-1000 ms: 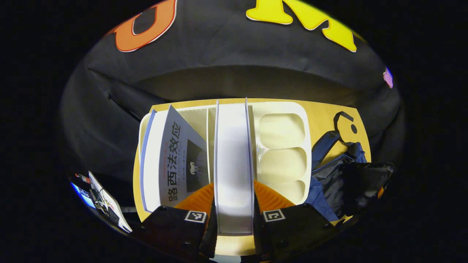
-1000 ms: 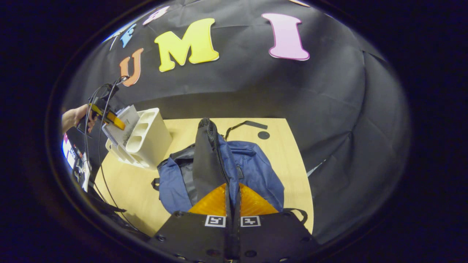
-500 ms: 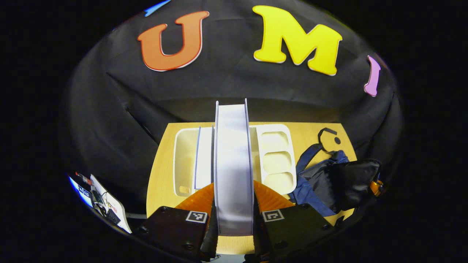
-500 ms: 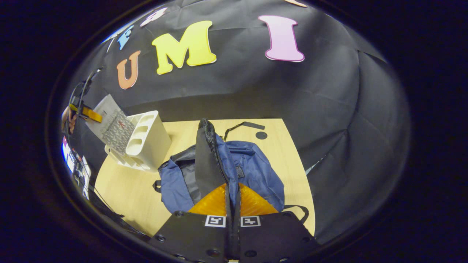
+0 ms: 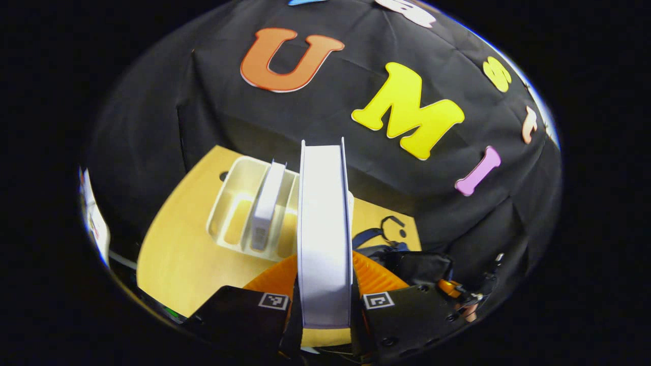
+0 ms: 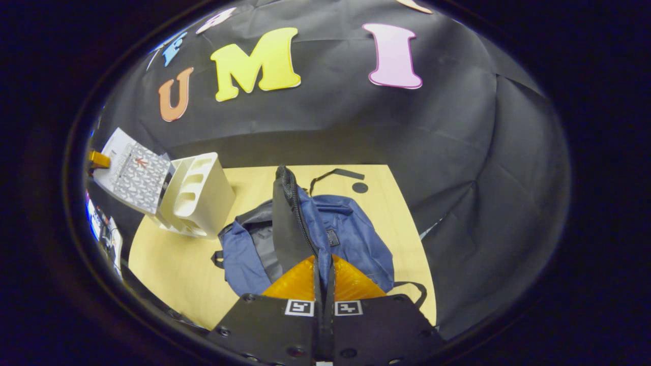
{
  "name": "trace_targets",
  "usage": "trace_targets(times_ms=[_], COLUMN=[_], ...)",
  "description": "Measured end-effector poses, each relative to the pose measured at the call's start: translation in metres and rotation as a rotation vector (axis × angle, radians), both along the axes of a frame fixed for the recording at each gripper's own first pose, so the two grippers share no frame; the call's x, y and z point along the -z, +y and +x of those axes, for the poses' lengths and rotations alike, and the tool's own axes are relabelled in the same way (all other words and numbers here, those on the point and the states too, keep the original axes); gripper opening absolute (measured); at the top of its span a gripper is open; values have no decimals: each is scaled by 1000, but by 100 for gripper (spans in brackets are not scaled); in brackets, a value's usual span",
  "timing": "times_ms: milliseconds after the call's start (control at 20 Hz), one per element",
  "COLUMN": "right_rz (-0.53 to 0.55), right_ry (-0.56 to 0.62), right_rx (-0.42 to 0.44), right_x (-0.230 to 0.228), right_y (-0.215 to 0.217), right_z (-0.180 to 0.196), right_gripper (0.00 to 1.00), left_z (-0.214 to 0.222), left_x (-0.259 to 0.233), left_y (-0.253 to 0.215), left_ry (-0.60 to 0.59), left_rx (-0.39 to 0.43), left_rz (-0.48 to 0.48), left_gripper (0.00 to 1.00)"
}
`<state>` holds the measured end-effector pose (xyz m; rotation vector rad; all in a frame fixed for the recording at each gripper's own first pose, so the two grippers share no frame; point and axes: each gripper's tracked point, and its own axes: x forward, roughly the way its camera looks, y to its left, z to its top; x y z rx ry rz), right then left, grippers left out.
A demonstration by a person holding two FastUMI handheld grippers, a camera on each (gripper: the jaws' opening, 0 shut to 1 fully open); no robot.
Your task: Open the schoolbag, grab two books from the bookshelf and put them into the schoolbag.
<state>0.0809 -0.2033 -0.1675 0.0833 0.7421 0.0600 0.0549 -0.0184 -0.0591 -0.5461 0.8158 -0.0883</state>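
Two grippers clamp: left [image 5: 325,305] a white-edged book [image 5: 324,234], right [image 6: 323,300] the blue schoolbag's flap [image 6: 287,218].

Schoolbag [image 5: 422,264] mostly hidden behind the held book [image 5: 324,239].

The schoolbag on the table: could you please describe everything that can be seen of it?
The schoolbag is blue fabric with a dark lining and black straps, lying slumped on the wooden table beside the white bookshelf. Its zipped flap is pulled upright, pinched by the right tool, so the mouth gapes open. One strap trails toward the table's far edge.
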Motion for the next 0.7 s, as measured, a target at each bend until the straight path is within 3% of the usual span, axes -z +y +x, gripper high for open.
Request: trace_targets(times_ms=[250,550,700], right_rz=[-56,-64,-71], right_ry=[9,22,21], right_rx=[-6,23,34], right_x=[-1,-2,-4], right_y=[7,11,11], right_z=[-3,-6,-8], right_gripper=[0,0,0], left_z=[-21,-50,-52], left_x=[46,70,91], left_y=[-34,-114,-144], left_ry=[-5,-33,-21], left_rx=[20,98,114], left_rz=[-84,-267,-314], left_gripper=[39,39,39])
